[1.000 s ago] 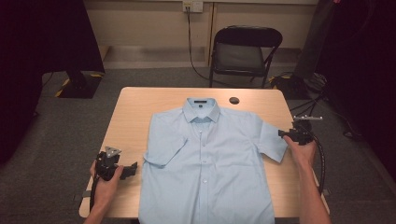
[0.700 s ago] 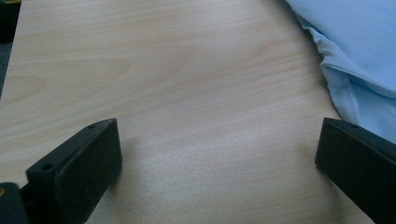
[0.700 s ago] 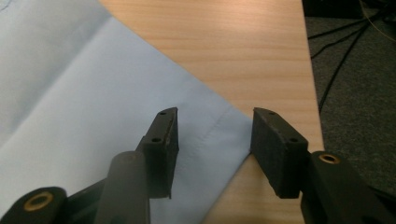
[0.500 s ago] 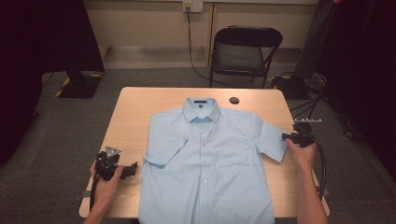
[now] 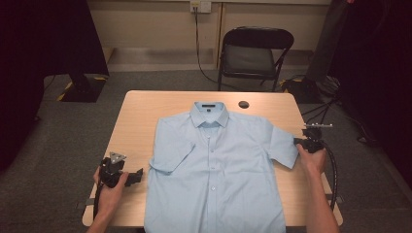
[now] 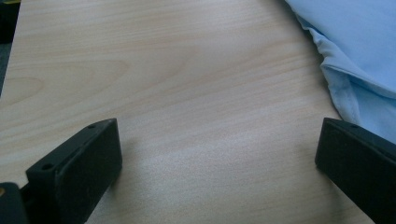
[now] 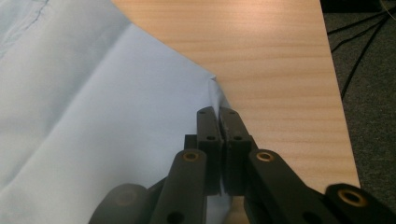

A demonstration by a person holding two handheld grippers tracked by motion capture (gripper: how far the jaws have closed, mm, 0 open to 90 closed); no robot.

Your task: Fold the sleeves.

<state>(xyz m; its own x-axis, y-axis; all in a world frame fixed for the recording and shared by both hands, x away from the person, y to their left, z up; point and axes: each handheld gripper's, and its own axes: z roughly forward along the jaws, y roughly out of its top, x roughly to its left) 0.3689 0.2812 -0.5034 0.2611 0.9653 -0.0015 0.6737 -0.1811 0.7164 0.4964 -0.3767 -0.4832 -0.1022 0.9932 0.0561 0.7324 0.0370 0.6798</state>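
Jaws of the left gripper (image 6: 219,158) spread wide over bare wood near the table's (image 5: 145,116) front left edge, just beside the folded-in sleeve. Right gripper (image 7: 219,116) is pinched tight on the hem of the other sleeve at the table's right side. Light blue shirt (image 5: 214,170) lies flat, buttoned, collar toward the far edge. Beyond stands a folding chair (image 5: 255,56).

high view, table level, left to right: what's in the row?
Left gripper, open on bare table → folded-in sleeve → shirt buttons → spread sleeve → right gripper, shut on that sleeve's edge.
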